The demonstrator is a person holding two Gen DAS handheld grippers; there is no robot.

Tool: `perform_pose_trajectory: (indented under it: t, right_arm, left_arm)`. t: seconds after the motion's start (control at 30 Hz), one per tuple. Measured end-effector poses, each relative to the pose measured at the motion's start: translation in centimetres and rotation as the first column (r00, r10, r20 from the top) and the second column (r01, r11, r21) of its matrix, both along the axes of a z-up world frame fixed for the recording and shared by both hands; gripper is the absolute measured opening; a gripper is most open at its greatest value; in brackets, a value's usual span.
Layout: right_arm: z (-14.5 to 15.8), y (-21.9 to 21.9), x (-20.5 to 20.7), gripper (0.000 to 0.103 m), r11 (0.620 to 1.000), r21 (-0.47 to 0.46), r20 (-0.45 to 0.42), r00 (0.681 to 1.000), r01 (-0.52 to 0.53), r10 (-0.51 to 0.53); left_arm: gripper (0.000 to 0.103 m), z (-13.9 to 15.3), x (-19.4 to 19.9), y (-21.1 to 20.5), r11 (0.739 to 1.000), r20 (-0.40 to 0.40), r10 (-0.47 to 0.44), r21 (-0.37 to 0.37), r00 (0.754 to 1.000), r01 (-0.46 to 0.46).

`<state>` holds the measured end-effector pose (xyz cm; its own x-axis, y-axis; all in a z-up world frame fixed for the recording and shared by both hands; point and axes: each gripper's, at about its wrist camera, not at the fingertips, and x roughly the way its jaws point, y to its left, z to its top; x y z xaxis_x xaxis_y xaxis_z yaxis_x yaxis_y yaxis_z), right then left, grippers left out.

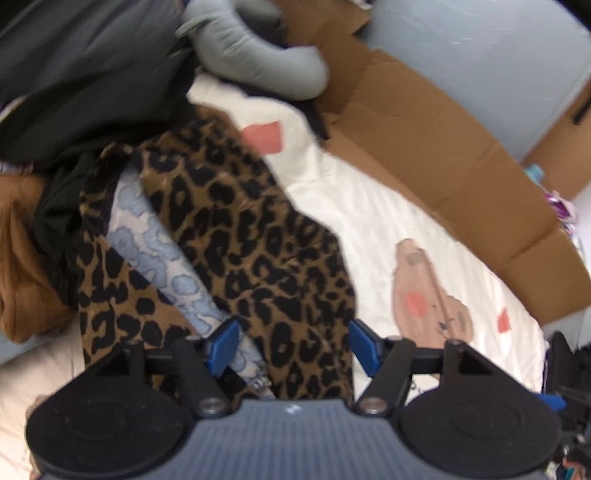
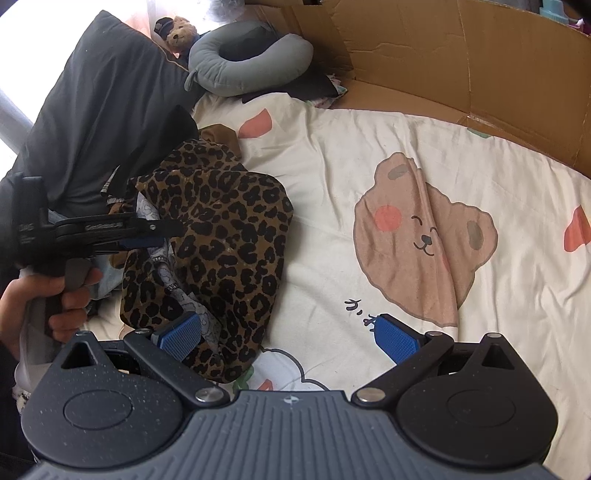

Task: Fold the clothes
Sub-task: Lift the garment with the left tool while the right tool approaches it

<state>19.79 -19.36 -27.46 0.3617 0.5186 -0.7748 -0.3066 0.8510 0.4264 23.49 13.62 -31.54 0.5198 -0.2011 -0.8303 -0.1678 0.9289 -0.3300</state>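
While both my grippers' fingers stand wide and empty, the leopard-print garment (image 2: pixel 221 236) lies ahead of the left gripper (image 1: pixel 291 345); the right gripper (image 2: pixel 290 332) hovers over unreadable script on the bed sheet (image 2: pixel 369 147).

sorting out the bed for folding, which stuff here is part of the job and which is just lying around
Part of the job:
- leopard-print garment
- pale blue-patterned cloth tucked in it
- left gripper, open
- right gripper, open

Just lying about:
- grey neck pillow
- teddy bear
- black pillow
- cardboard
- bear-print sheet
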Motion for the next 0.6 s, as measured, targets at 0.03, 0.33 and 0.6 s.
perform_pose_trajectory:
  t: [0.03, 0.33, 0.6]
  right_arm:
    - [0.0, 0.0, 0.0, 0.103, 1.000, 0.000, 0.000, 1.000, 0.000, 0.000]
    - [-0.5, -0.2, -0.2, 0.103, 1.000, 0.011, 0.004, 1.000, 0.006, -0.006]
    - [-0.8, -0.7, 0.0, 0.100, 0.996, 0.077, -0.010, 0.999, 0.047, -0.047]
  left_arm:
    - [0.072, -0.3, 0.2, 0.2, 1.000, -0.012, 0.016, -0.009, 1.000, -0.016]
    - [0.050, -2.5, 1.4, 1.7, 0.986, -0.023, 0.123, -0.113, 0.992, -0.124]
    - [0.002, -1.6, 0.2, 0.3, 0.982, 0.027, 0.105, -0.159, 0.994, -0.099]
